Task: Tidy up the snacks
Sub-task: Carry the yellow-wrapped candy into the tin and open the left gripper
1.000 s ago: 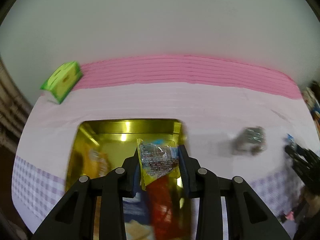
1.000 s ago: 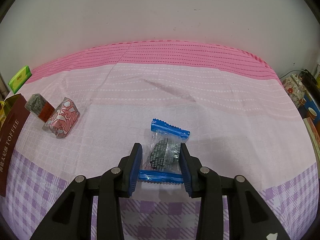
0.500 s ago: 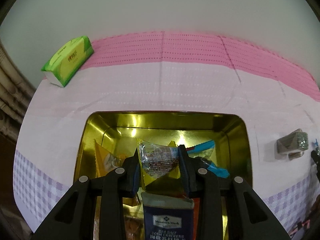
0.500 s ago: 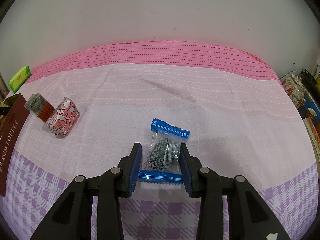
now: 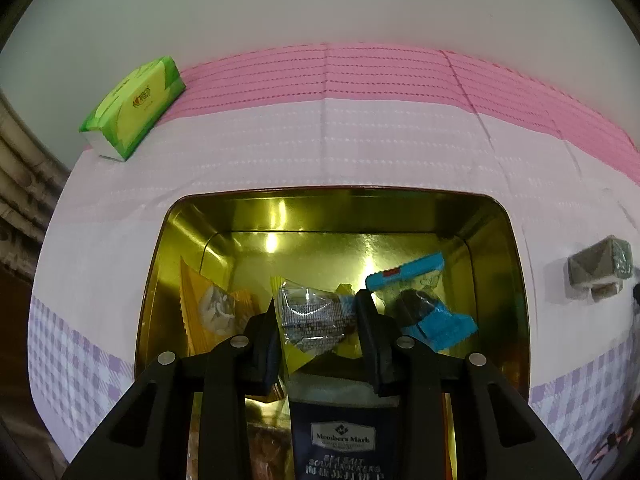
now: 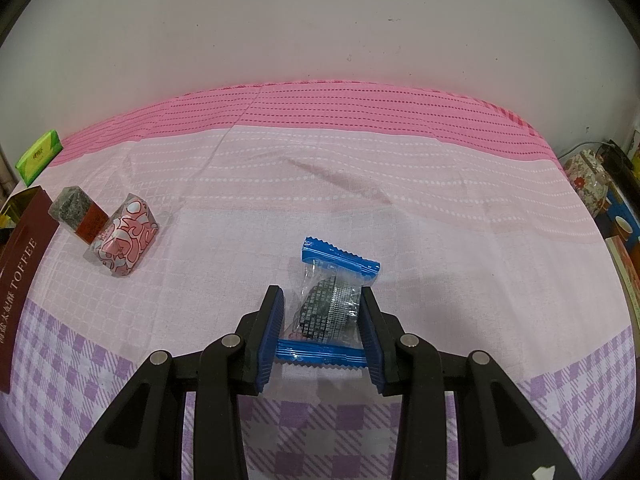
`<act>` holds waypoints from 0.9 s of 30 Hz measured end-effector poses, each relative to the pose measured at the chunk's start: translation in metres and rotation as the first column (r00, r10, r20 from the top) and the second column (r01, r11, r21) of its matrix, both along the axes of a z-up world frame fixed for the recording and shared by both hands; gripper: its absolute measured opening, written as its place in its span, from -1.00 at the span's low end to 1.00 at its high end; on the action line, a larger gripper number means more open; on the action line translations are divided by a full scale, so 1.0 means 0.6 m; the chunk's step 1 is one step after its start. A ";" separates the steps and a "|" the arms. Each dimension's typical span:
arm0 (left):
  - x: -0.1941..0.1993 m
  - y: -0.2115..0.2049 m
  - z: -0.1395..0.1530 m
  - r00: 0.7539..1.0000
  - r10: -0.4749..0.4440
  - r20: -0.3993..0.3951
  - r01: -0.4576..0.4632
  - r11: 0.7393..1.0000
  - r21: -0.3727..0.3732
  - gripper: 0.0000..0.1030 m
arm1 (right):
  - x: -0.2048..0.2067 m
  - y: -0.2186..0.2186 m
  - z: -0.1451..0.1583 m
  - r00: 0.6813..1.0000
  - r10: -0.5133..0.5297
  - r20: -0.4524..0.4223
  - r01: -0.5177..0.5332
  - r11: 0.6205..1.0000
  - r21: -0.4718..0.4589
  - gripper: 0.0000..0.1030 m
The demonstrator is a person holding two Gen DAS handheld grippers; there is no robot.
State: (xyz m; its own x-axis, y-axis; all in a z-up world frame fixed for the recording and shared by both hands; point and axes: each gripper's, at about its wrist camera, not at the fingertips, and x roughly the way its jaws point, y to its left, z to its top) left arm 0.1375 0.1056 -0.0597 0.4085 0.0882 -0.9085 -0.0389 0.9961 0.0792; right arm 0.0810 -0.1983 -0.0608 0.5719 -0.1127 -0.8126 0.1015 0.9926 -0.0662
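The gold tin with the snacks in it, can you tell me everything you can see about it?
The gold tin is a shiny rectangular metal box with rounded corners, open on top, its walls reflecting light. It sits on the pink cloth. Inside lie an orange packet, a blue-ended packet and a dark Member's Mark packet. The left gripper holds a yellow-edged clear packet over it.

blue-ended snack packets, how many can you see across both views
2: one blue-ended packet lies inside the gold tin, another sits between the right tongs on the cloth; more may be hidden.
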 end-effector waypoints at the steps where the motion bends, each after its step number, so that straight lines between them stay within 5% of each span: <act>1: -0.002 -0.001 0.000 1.000 -0.005 0.000 0.005 1.000 0.004 -0.33 | 0.000 0.000 0.000 1.000 0.000 0.000 0.000 1.000 0.000 -0.31; 27: -0.046 -0.012 0.008 0.999 -0.032 0.020 0.031 0.999 0.011 -0.32 | 0.000 0.001 0.000 1.000 0.002 -0.001 -0.002 1.000 -0.004 -0.31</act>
State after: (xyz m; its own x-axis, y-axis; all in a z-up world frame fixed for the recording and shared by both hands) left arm 0.1098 0.0984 -0.0548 0.4297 0.0844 -0.8990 -0.0093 0.9960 0.0891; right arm 0.0812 -0.1978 -0.0608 0.5715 -0.1148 -0.8126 0.0995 0.9926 -0.0703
